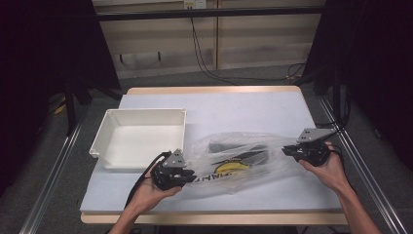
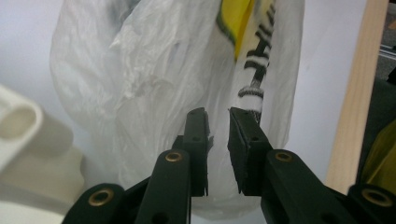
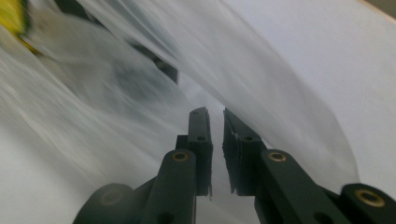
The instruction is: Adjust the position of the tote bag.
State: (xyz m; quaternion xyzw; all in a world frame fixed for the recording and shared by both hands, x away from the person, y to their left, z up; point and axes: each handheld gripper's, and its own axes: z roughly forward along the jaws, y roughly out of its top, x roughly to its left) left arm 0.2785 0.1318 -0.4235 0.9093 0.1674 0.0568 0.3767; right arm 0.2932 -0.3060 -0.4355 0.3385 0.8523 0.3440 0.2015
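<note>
A: Status on the bag?

B: Bag [image 1: 238,158] lies on the bench [image 1: 243,109], right of centre, near half. Clear plastic, crumpled, with yellow and black print showing through. Something dark inside, can't tell what.

A: Where are your tongs?

B: Left tongs [image 1: 187,174] at the bag's near-left end, right tongs [image 1: 288,150] at its right end. One on each end, bag stretched between them.

A: Are you gripping?

B: Left: jaws narrow, a slim gap between the pads. In the left gripper view the bag [image 2: 177,79] sits right ahead of the tips and a bit of film lies against the left pad [image 2: 196,135], but the pads aren't pressing on it. So not held.

A: Right?

B: Same picture. Right gripper view shows the jaws narrow, a thin slit between them, film [image 3: 261,88] draped over and ahead of the tips. View is blurred. I see no plastic pinched in the gap.

A: Anything else on the bench?

B: White bin [image 1: 139,136] on the left, just beside the bag's left end, far-left of my left tongs. The left gripper view catches its corner [image 2: 28,140] at left.
</note>
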